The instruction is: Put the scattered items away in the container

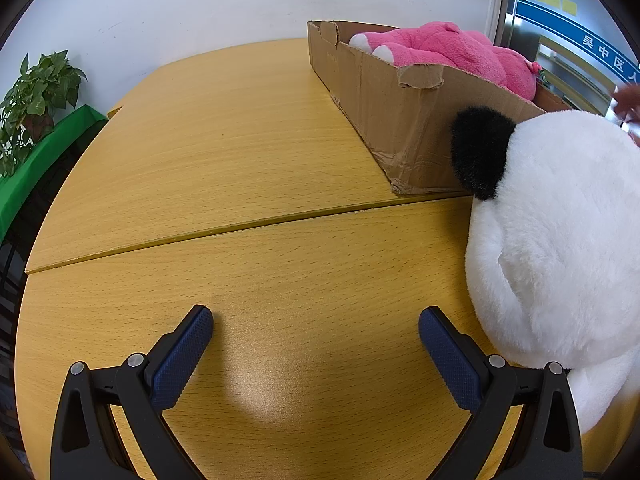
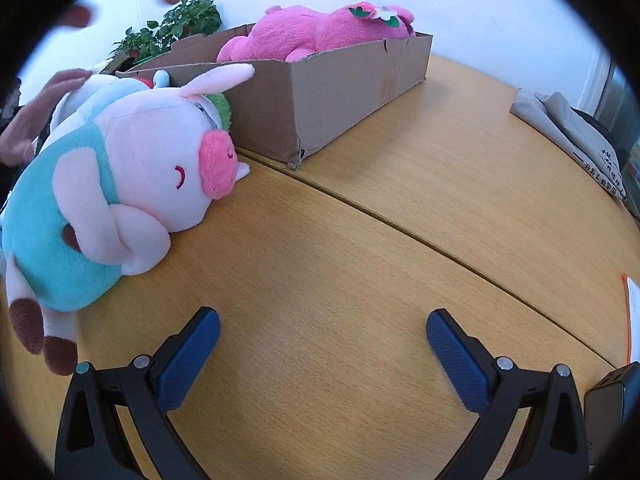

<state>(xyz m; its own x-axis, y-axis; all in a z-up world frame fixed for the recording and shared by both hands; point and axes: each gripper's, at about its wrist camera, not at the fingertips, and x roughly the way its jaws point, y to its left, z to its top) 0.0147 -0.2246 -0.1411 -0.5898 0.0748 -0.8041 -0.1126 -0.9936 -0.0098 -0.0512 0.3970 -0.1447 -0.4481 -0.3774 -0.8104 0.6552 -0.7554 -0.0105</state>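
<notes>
- Left gripper point(image 1: 316, 322): jaws apart, empty.
- Right gripper point(image 2: 323, 324): jaws apart, empty.
- Cardboard box point(image 2: 320, 96): holds pink plush point(image 2: 316, 32).
- Pig plush point(image 2: 120, 184): on table, just beside box.
- Panda plush point(image 1: 560, 240): touching box corner.

Office-like room, wooden meeting table point(image 1: 240, 152), potted plant point(image 1: 36, 96), glass door signage point(image 1: 608, 56)

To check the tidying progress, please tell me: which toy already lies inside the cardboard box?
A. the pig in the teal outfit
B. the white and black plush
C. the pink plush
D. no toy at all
C: the pink plush lies inside the box, while the pig and the white plush rest on the table beside it.
</notes>
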